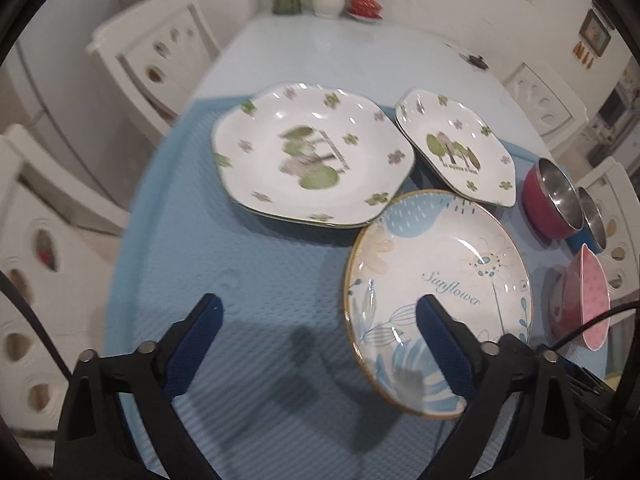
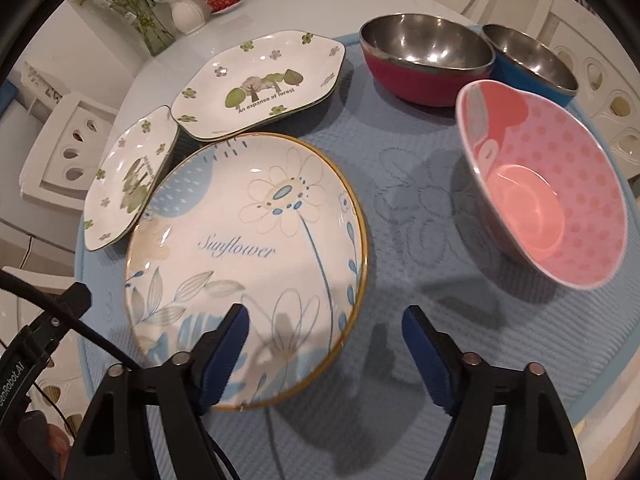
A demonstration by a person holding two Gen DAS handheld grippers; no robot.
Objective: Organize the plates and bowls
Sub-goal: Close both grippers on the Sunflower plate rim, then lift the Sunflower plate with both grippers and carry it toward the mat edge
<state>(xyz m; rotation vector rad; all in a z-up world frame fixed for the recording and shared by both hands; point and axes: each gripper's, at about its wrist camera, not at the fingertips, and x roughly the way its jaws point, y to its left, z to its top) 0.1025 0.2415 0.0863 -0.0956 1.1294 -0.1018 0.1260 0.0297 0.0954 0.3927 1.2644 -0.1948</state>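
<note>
Sunflower-printed round ceramic plate (image 2: 248, 264) with a gold rim lies at centre-left of the right wrist frame on the blue quilted mat (image 2: 420, 208) covering the surface. Right gripper (image 2: 324, 332) hovers with fingers spread across its near rim, unpinched. Left gripper (image 1: 320, 320) fingers are likewise spread, straddling the plate's left rim.

In the left wrist view the large green-flowered plate (image 1: 312, 160) is motion-blurred, its lettering unreadable. The blue bowl (image 1: 588, 228) hides mostly behind the red bowl (image 1: 548, 200). The right finger (image 1: 444, 344) covers part of the Sunflower plate (image 1: 436, 264).
</note>
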